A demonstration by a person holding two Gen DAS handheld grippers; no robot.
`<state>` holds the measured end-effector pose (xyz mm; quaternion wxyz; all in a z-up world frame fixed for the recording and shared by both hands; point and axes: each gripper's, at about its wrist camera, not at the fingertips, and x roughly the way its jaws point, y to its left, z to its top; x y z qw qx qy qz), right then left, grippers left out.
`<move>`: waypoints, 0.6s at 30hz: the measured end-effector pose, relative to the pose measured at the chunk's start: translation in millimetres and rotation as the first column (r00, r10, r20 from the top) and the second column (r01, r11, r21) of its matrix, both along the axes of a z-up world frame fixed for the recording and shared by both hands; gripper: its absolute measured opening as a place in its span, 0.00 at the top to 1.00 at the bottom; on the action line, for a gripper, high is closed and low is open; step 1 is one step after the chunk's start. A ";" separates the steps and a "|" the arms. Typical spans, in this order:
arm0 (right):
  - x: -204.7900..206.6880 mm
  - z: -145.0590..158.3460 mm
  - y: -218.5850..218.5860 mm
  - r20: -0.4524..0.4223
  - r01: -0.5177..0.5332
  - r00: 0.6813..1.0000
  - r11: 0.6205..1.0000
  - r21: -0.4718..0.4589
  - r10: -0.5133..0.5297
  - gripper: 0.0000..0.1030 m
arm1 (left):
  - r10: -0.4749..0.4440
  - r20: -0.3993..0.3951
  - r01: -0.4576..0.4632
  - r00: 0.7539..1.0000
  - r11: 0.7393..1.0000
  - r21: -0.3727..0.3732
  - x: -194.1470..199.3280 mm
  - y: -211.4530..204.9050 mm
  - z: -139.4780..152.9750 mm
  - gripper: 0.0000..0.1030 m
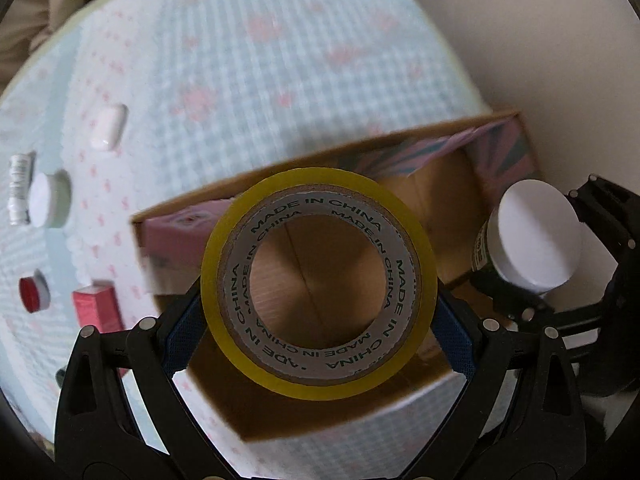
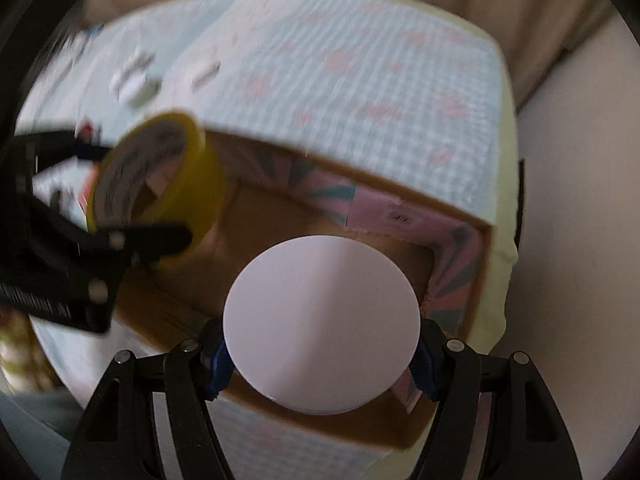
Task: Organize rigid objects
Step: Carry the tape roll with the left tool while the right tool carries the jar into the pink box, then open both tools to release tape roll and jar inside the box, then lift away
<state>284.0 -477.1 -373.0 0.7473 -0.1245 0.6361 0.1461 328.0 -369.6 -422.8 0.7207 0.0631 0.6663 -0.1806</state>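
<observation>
My left gripper point(image 1: 318, 344) is shut on a roll of yellow tape point(image 1: 224, 280), its hole facing the camera, held above the open cardboard box point(image 1: 436, 240). In the right wrist view the same tape roll point(image 2: 204, 176) hangs over the box's left end. My right gripper point(image 2: 322, 364) is shut on a jar with a round white lid point(image 2: 322, 324), above the box's point(image 2: 288, 216) brown floor. The jar point(image 1: 536, 236) and right gripper also show at the right of the left wrist view. The box walls are lined pink and teal.
The box rests on a checked pale blue cloth point(image 1: 260, 80) with pink flowers. On the cloth to the left lie a white case point(image 1: 108, 126), a white-capped jar point(image 1: 48, 200), a thread spool point(image 1: 18, 188), a red-capped item point(image 1: 34, 290) and a red box point(image 1: 100, 312). A beige wall point(image 1: 540, 60) stands to the right.
</observation>
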 end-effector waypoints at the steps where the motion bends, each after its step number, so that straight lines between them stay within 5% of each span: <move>1: -3.7 -8.5 3.1 0.011 -0.046 0.999 0.998 -0.032 0.046 0.36 | -0.008 -0.013 0.008 1.000 1.000 0.008 1.1 -2.1 -6.3 0.07; 6: -19.0 -40.4 16.9 0.043 -0.269 0.961 0.957 -0.110 0.275 0.36 | -0.041 -0.036 0.043 0.999 0.997 0.056 2.6 -5.3 -38.3 0.07; 17: -0.6 -51.8 6.3 0.065 -0.224 0.972 0.974 -0.043 0.226 0.35 | -0.074 0.017 0.074 0.997 0.997 0.032 -3.4 -11.1 -37.7 0.06; 18: 2.9 -49.3 3.5 0.071 -0.213 0.974 0.976 -0.043 0.216 0.18 | -0.074 0.021 0.073 0.997 0.997 0.037 -3.9 -10.7 -33.8 0.00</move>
